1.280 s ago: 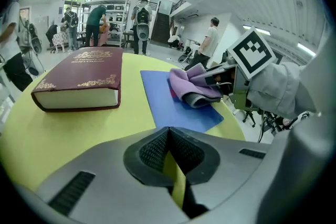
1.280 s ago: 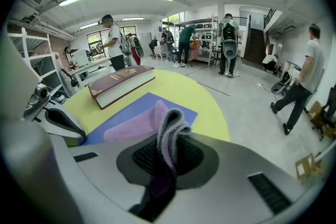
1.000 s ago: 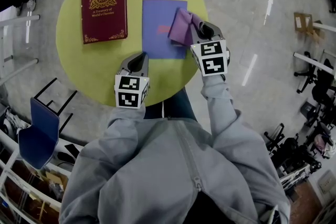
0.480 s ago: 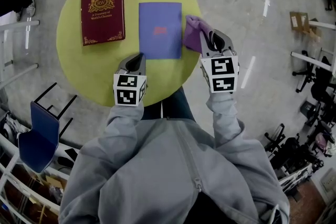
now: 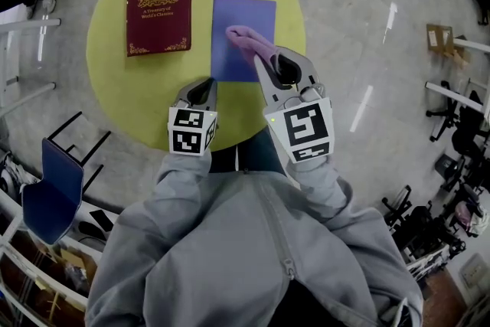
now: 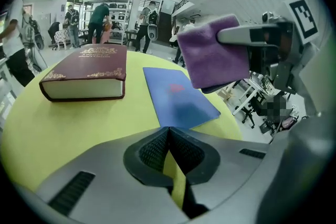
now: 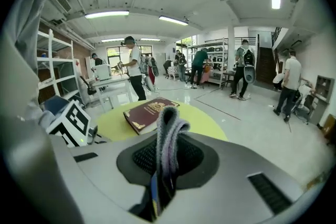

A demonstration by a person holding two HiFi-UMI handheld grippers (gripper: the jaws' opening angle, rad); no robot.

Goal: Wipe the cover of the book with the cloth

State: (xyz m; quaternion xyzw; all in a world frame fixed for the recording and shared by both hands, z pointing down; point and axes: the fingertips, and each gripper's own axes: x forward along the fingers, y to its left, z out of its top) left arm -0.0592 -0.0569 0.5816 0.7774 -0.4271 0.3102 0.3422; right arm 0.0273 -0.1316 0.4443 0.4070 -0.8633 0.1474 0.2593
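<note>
On the round yellow table (image 5: 115, 80) lies a thin blue book (image 5: 233, 57), with a thick dark red book (image 5: 159, 8) with gold print to its left. My right gripper (image 5: 268, 62) is shut on a purple cloth (image 5: 246, 39), which hangs over the blue book's right half; whether it touches the cover I cannot tell. In the right gripper view the cloth (image 7: 168, 123) stands folded between the jaws. My left gripper (image 5: 203, 84) rests shut and empty near the table's front edge, short of the blue book (image 6: 178, 97). From there the cloth (image 6: 212, 52) shows above the cover.
The red book (image 6: 86, 71) lies flat, left of the blue one. A blue chair (image 5: 50, 191) stands at the table's lower left. Shelves and clutter line the left and right edges of the floor. Several people stand far off in the room.
The right gripper swung the cloth off the blue book's right edge, then back left over the cover, turning to point up and left. The left gripper has stayed in place.
</note>
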